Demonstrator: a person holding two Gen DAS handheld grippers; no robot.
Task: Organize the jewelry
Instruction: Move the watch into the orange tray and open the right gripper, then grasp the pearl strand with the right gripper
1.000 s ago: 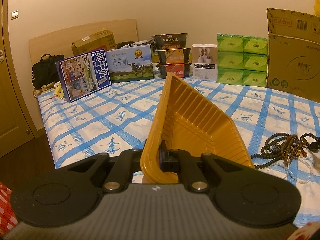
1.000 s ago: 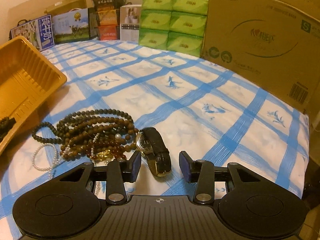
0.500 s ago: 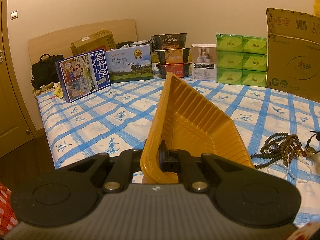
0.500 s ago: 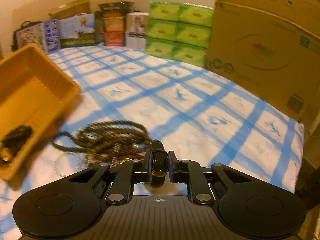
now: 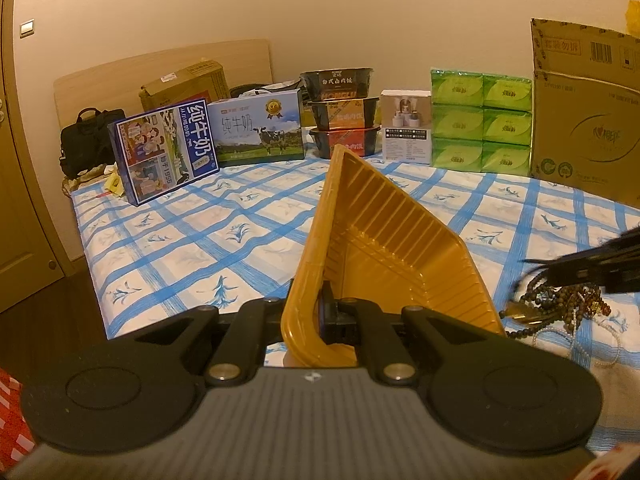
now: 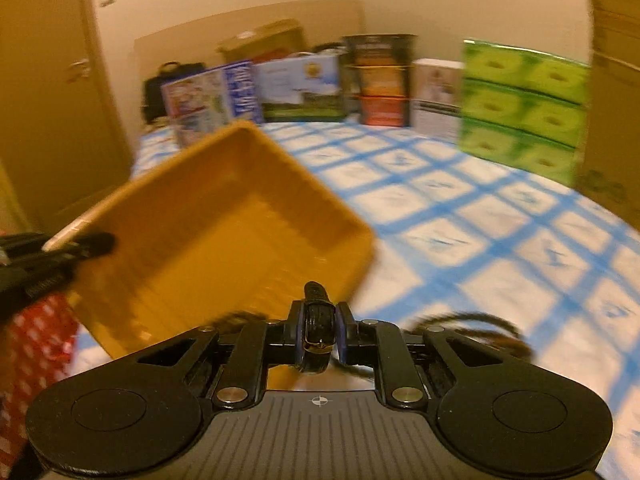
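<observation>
Right gripper (image 6: 319,330) pinches one black leather-strap watch (image 6: 318,330) with a gold buckle, its jaws having just closed on the strap, which runs lengthwise away from the camera, tip pointing toward the single ribbed yellow plastic tray (image 6: 224,236). Left gripper (image 5: 324,314) is pressed tight on that tray's near rim, tilting it up off the blue-checked bedsheet (image 5: 200,240). One tangled heap of brown bead strands (image 5: 560,304) lies just right of the tray.

Tray (image 5: 384,240) near bed's (image 5: 180,248) front edge; bead pile (image 5: 560,304) on bed just right of it; boxes (image 5: 260,130) along far edge.
</observation>
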